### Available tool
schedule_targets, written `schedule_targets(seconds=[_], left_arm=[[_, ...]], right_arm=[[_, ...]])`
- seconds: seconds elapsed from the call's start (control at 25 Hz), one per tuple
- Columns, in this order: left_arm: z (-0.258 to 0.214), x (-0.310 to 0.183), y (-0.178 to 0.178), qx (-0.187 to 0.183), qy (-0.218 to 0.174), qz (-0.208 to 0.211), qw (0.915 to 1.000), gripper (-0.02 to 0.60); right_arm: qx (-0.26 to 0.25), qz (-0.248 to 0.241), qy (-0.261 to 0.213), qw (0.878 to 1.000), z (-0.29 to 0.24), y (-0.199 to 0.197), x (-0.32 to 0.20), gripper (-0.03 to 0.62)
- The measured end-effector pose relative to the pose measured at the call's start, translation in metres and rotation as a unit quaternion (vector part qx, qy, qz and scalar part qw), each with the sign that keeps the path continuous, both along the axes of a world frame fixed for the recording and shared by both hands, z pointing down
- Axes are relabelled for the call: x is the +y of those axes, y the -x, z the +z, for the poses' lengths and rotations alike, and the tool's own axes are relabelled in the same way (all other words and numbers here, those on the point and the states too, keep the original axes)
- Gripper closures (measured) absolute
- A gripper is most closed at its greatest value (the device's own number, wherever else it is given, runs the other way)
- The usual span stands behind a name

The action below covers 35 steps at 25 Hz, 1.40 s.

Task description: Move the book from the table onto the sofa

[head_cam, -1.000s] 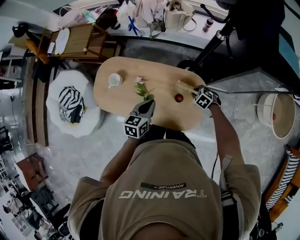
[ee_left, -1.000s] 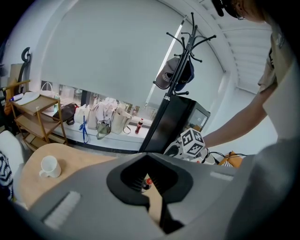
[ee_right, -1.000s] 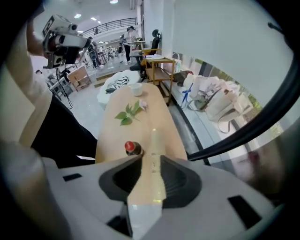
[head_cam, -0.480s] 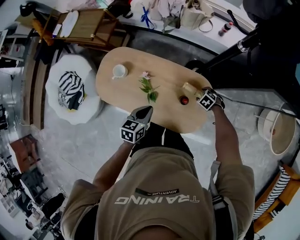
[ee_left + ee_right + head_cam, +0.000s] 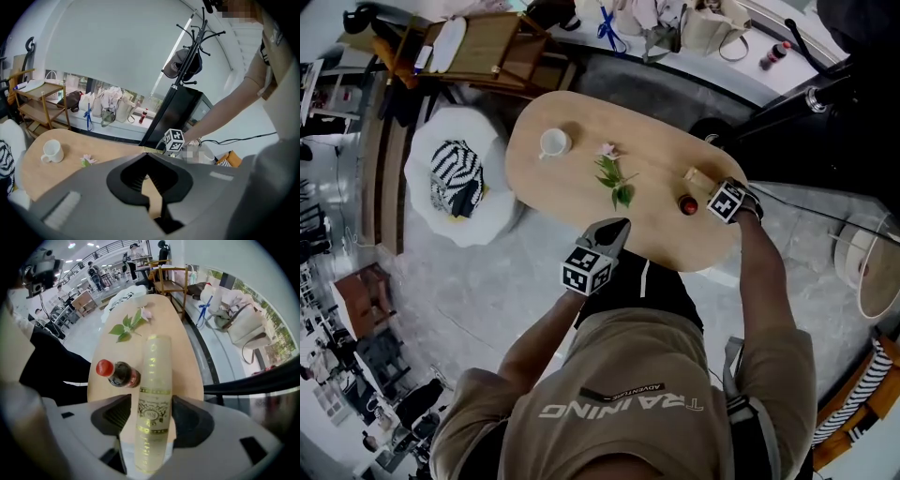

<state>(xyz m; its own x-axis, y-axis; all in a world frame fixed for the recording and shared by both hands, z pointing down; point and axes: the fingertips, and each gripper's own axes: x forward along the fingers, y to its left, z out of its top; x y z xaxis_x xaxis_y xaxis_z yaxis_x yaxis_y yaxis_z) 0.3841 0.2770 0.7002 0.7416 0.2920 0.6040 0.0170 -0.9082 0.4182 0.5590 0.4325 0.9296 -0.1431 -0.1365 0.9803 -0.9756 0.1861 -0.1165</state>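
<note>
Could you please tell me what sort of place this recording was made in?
Probably a lounge corner staged in an open office hall: an oval wooden table, a white armchair, a coat rack, and people at desks behind.

a pale cream tube (image 5: pixel 153 394) with gold print stands on end near the right end of the oval wooden counter (image 5: pixel 656 234), just beside a small dark bottle (image 5: pixel 123 374) with a red cap. it is between the opening jaws of the right tongs (image 5: pixel 150 416). a white padded seat (image 5: pixel 492 211) stands by the counter's left end.
</note>
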Motion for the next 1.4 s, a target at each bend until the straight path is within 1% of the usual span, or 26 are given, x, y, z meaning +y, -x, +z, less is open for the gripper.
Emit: schedule_targets(seconds=[0.2,0.4,0.52,0.64,0.72,0.8,0.92,1.04,1.12,1.28,1.4], left_arm=[[0.007,0.0,0.005,-0.013,-0.001,0.002,0.9999,0.591],[0.011,-0.004,0.008,-0.016,-0.008,0.002,0.9998,0.591],[0.012,-0.004,0.008,-0.019,-0.007,0.003,0.9998,0.591],[0.016,0.003,0.007,-0.021,-0.012,0.014,0.9996,0.591],[0.017,0.008,0.004,-0.017,-0.007,0.01,0.9998,0.591],[0.016,0.014,0.003,-0.015,0.002,0.009,0.9999,0.591],[0.012,0.029,0.006,-0.014,0.007,0.021,0.9997,0.591],[0.004,0.038,0.001,-0.006,0.011,0.029,0.9995,0.591],[-0.004,0.039,-0.006,0.006,0.011,0.033,0.9994,0.591],[-0.024,0.039,-0.008,0.034,0.006,0.038,0.9987,0.591],[-0.041,0.033,-0.008,0.056,-0.001,0.036,0.9978,0.591]], right_arm=[[-0.009,-0.001,0.002,1.0,0.015,0.003,0.0,0.355],[0.012,0.004,0.003,1.0,0.021,-0.004,0.001,0.357],[0.011,0.013,0.0,1.0,0.019,-0.005,0.0,0.374],[0.017,0.006,-0.002,1.0,0.013,-0.005,0.004,0.376],[0.028,-0.001,-0.005,1.0,0.005,-0.01,0.006,0.378],[0.039,-0.01,-0.015,0.999,-0.007,-0.015,0.005,0.379],[0.047,-0.021,-0.025,0.998,-0.03,-0.015,0.009,0.379],[0.055,-0.017,-0.034,0.998,-0.06,-0.021,0.011,0.381],[0.061,0.0,-0.048,0.997,-0.085,-0.025,0.007,0.381],[0.054,0.066,-0.086,0.993,-0.133,-0.015,0.007,0.381],[0.079,0.089,-0.109,0.987,-0.173,-0.004,0.01,0.382]])
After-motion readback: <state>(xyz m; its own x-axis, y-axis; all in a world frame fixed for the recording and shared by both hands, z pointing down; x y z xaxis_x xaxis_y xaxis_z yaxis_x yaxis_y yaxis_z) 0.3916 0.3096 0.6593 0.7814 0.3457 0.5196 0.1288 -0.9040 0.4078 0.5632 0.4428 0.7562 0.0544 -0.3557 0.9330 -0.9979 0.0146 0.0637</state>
